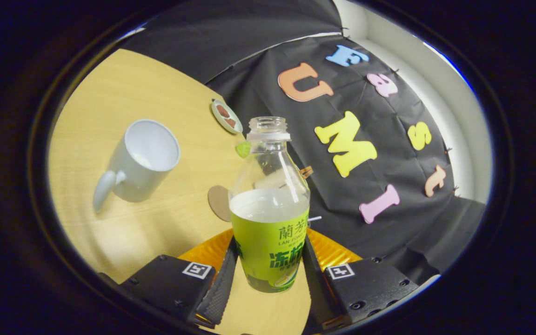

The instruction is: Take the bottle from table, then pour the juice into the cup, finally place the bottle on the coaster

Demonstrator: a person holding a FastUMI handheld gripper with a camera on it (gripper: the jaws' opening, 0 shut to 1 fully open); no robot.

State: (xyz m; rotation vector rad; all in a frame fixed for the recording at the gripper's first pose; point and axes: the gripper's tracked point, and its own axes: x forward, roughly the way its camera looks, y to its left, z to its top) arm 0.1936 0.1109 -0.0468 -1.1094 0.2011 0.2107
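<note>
A clear bottle (268,204) with a green label and no cap stands upright between my fingers, about half full of pale juice. My gripper (268,274) is shut on the bottle, both fingers pressing its labelled lower body. The view is tilted, and the bottle's base looks lifted off the wooden table (123,93). A white mug (140,160) with its handle toward me lies beyond the left finger, its open mouth showing an empty inside. A round brown coaster (219,203) lies on the table just behind the bottle, partly hidden by it.
A small round dish (226,117) with brown pieces sits at the table's far edge near the black cloth wall. A small green cap (243,149) lies behind the bottle's neck. An orange ridged mat (207,253) shows under the fingers.
</note>
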